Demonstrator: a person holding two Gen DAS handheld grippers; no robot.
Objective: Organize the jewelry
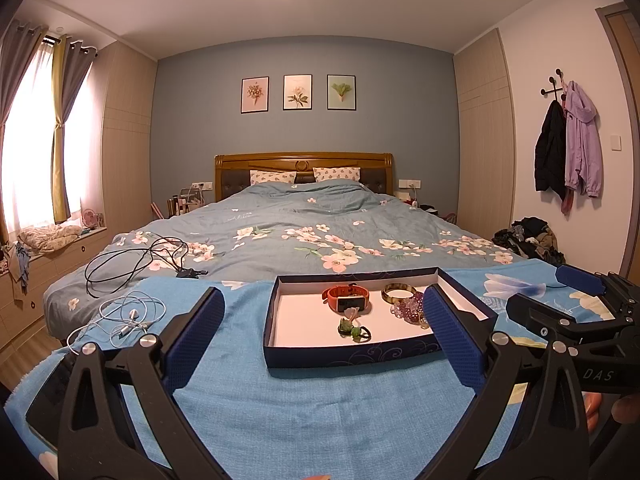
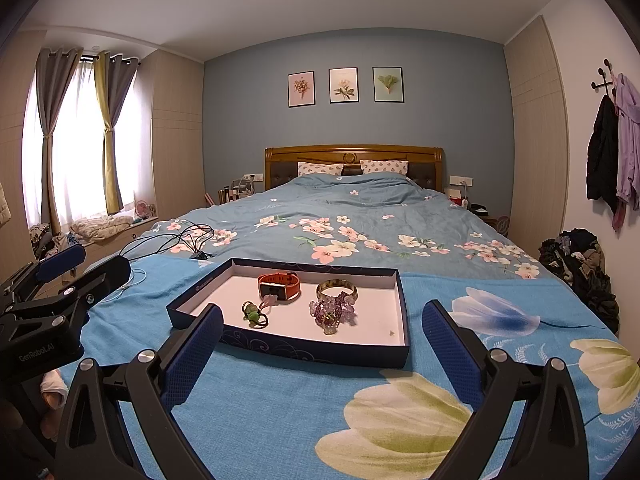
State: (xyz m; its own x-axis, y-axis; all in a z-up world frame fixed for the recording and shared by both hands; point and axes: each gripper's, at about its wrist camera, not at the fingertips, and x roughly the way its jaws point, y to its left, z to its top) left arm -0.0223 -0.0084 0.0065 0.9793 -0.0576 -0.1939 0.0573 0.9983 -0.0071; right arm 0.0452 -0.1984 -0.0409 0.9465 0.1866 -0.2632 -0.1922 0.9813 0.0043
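A dark blue box lid (image 1: 340,354) (image 2: 304,350) with a white inside lies on a blue floral cloth on the bed. In it lie an orange watch (image 1: 347,297) (image 2: 279,285), a green hair tie (image 1: 354,330) (image 2: 254,314), an amber bangle (image 1: 398,292) (image 2: 336,289) and a purple bead bracelet (image 1: 408,307) (image 2: 334,310). My left gripper (image 1: 324,332) is open and empty just in front of the box. My right gripper (image 2: 322,344) is open and empty in front of the box; it also shows at the right of the left wrist view (image 1: 560,304).
White earphones (image 1: 124,316) and a black cable (image 1: 136,264) lie on the bed left of the box. The left gripper's body shows at the left of the right wrist view (image 2: 60,300). Clothes are piled on the floor at the right (image 2: 580,264).
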